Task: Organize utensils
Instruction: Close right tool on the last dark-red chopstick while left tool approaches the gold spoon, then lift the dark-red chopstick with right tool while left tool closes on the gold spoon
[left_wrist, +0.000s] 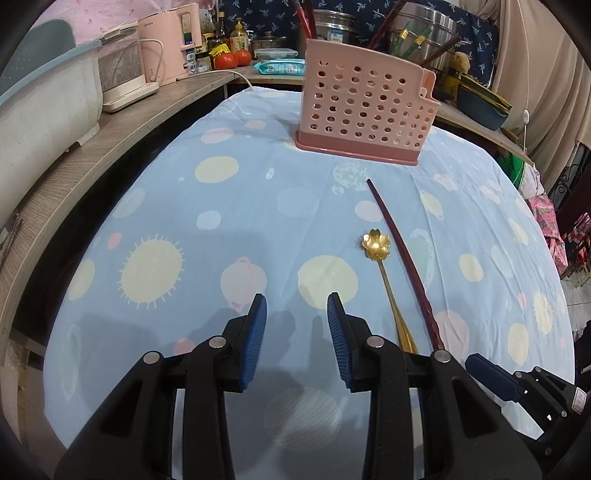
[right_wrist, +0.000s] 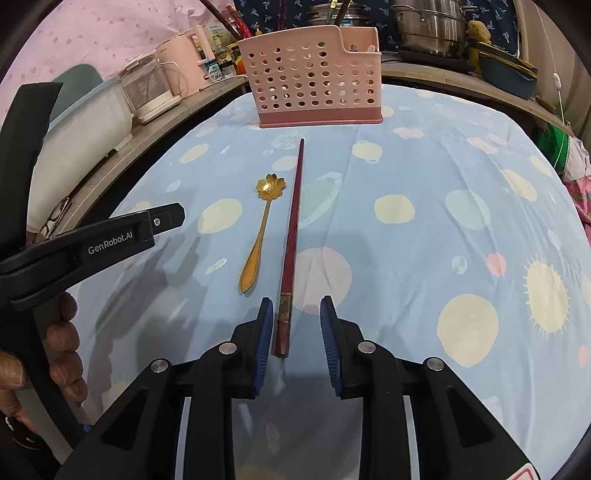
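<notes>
Utensils: a gold metal spoon with a flower-shaped bowl (right_wrist: 258, 229) and a long dark red chopstick with a brass band near its thick end (right_wrist: 291, 236) lie side by side, not touching, in the middle of the right wrist view.
Spoon: bowl points toward the top of the frame, handle widens to a rounded tip at the lower end; its bowl catches a bright glint in the left wrist view (left_wrist: 376, 243).
Chopstick: thin tip points up the frame toward the holder, thick end lies low in the frame; in the left wrist view it runs down the right half (left_wrist: 402, 258).
Holder: a pink perforated plastic utensil caddy on a darker pink base (right_wrist: 314, 85) stands upright at the top centre, well apart from both utensils (left_wrist: 362, 107).
Right gripper (right_wrist: 296, 314): jaws parted, holding nothing; the chopstick's thick end lies between the blue pads, just beside the left pad (right_wrist: 264, 339).
Left gripper (left_wrist: 297, 314): jaws parted wide, nothing between them, over bare cloth left of the spoon.
Surface: a light blue cloth printed with pale suns and planets (left_wrist: 221, 229).
Room: a pink electric kettle (left_wrist: 170, 40) on a wooden shelf at upper left, steel pots (right_wrist: 428, 26) at upper right.
</notes>
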